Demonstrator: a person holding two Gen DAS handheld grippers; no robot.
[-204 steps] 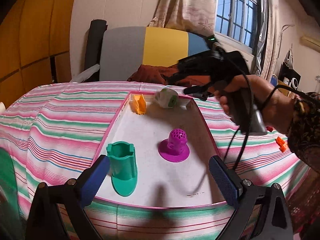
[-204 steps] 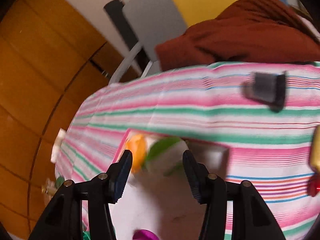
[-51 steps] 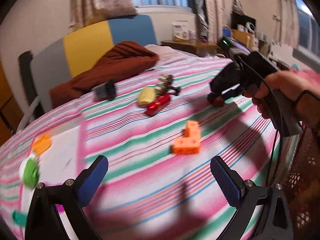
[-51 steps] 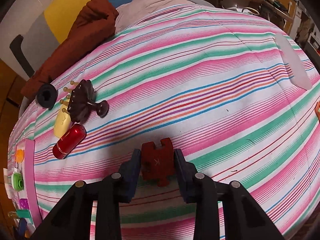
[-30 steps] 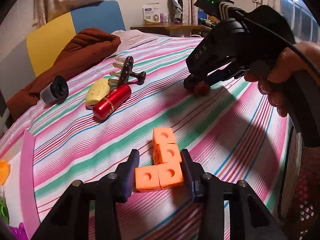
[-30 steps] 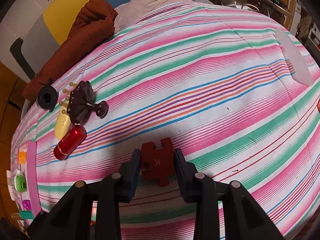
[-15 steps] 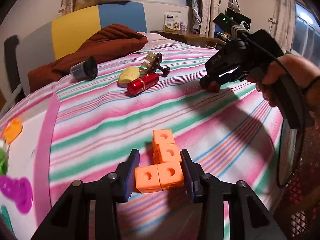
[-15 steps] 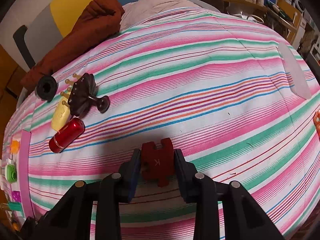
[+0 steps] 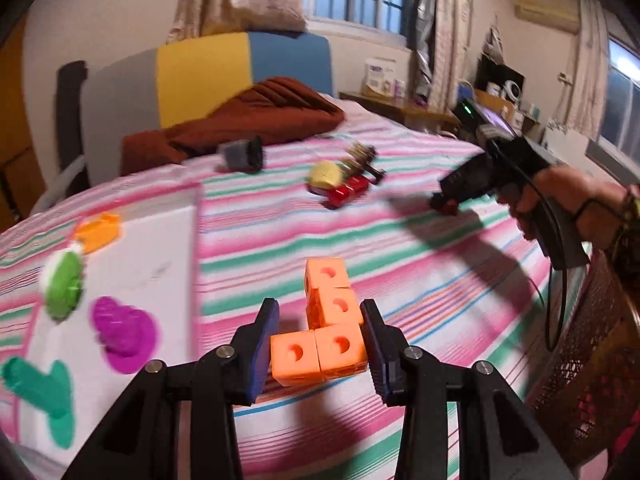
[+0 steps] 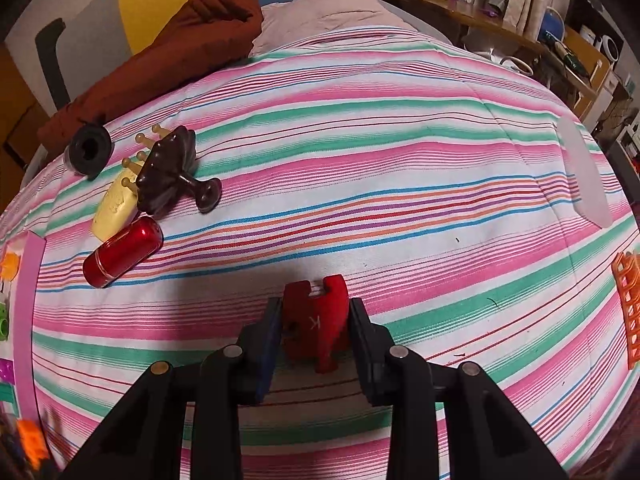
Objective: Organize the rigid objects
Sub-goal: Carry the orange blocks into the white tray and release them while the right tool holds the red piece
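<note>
My left gripper [image 9: 320, 350] is shut on an orange L-shaped cube block [image 9: 326, 326], held above the striped cloth just right of the pink-rimmed tray [image 9: 160, 248]. The tray holds an orange piece [image 9: 98, 230], a green-and-white piece [image 9: 62, 282], a purple piece [image 9: 124, 334] and a teal piece [image 9: 44, 390]. My right gripper [image 10: 316, 332] is shut on a dark red puzzle-shaped piece [image 10: 316, 322] low over the cloth; it also shows in the left wrist view as the right gripper [image 9: 446, 202] held by a hand. A red cylinder [image 10: 122, 252], a yellow piece [image 10: 114, 204], a brown comb-like piece [image 10: 172, 172] and a black ring [image 10: 88, 150] lie on the cloth.
A brown blanket [image 9: 240, 120] lies at the far side against a grey, yellow and blue headboard. An orange mesh basket [image 10: 628, 312] sits at the right edge of the right wrist view. A cable [image 9: 556, 300] hangs from the right gripper's handle.
My left gripper has carried the orange block leftward toward the tray, which now fills the left of its view. The right gripper has stayed in place, still shut on the red piece.
</note>
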